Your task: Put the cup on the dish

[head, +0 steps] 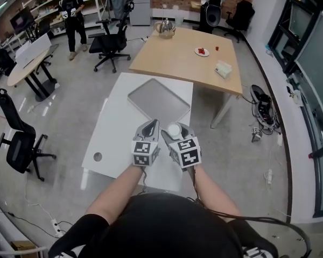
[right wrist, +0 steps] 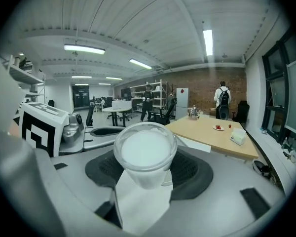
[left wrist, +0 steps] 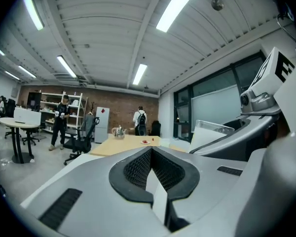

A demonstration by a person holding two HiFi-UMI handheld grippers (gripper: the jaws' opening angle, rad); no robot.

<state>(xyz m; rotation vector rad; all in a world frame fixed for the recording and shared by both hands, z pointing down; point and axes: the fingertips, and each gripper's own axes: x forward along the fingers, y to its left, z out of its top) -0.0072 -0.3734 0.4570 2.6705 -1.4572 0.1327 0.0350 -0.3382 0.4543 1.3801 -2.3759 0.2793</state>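
Observation:
A white plastic cup [head: 174, 129] sits upright between the jaws of my right gripper [head: 175, 133], which is shut on it. In the right gripper view the cup [right wrist: 144, 154] fills the centre, with its round rim towards the camera. A flat grey rectangular dish [head: 159, 99] lies on the white table [head: 110, 138], just beyond both grippers. My left gripper [head: 149, 127] hangs close beside the right one, shut with nothing in it. In the left gripper view its dark pads [left wrist: 138, 169] meet at the tip.
Behind the white table stands a wooden table [head: 177, 58] with a kettle [head: 166, 28], a small plate [head: 202, 51] and a tissue box [head: 223, 69]. Office chairs [head: 110, 42] and two standing people are farther off. Cables lie on the floor at right [head: 261, 109].

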